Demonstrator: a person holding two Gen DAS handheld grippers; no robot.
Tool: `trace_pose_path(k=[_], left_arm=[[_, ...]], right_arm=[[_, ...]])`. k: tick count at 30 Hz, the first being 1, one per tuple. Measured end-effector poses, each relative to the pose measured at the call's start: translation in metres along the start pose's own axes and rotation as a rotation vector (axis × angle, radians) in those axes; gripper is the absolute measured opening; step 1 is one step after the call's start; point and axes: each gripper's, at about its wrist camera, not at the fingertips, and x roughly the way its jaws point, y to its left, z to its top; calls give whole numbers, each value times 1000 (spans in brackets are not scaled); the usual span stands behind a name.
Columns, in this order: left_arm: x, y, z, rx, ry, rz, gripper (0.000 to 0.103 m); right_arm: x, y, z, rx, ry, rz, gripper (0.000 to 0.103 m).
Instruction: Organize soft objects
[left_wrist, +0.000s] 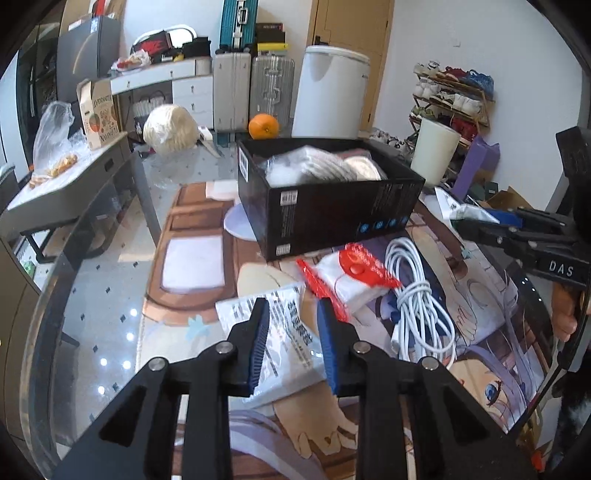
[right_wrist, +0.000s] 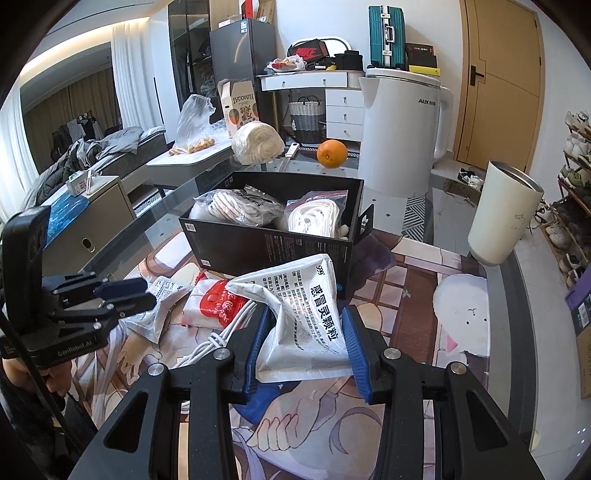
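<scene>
My left gripper (left_wrist: 293, 301) is shut on a flat white printed sachet (left_wrist: 291, 343), which sticks out to the left of its blue pads. In the right wrist view that gripper (right_wrist: 147, 293) sits at the left with the crumpled sachet (right_wrist: 159, 310) at its tips. My right gripper (right_wrist: 306, 308) is shut on a larger white medicine packet (right_wrist: 303, 310), held just in front of the black box (right_wrist: 266, 247). The box (left_wrist: 332, 210) holds bagged white soft items (right_wrist: 240, 208). On the mat between the grippers lie a red-and-white pack (left_wrist: 354, 273) and a coiled white cable (left_wrist: 417, 302).
Behind the box stand an orange (right_wrist: 332, 153), a white kettle (right_wrist: 399, 129) and a bagged white bundle (right_wrist: 258, 142). A cream tumbler (right_wrist: 502, 218) stands at the right. The printed mat (right_wrist: 406, 288) lies on a glass table whose curved edge (left_wrist: 55, 295) runs along the left.
</scene>
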Motion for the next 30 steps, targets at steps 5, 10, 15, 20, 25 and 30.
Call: trace_pose_path(k=[5,10,15,20,25,30], left_arm=[[7,3,-7,-15,42,11,60],[18,8,-11,-54,86,30,78],[26,8,-10,-77,104,47,87],[35,-1,-6,-67,125,65,99],[43,-5,-3,-51,141,120,99],[42,-3,-4,-48,140,130,99]], right_arm=[[0,-1,0,-1,0,0,40],[-1,-1,0,4,0,-3,40],[-1,-3,-1,10,-1,-3,40],[-2,-3,0,6,-5,-1,40],[-2,-2,0,7,-6,-2,40],[-2,-2,0,5,-6,0,40]])
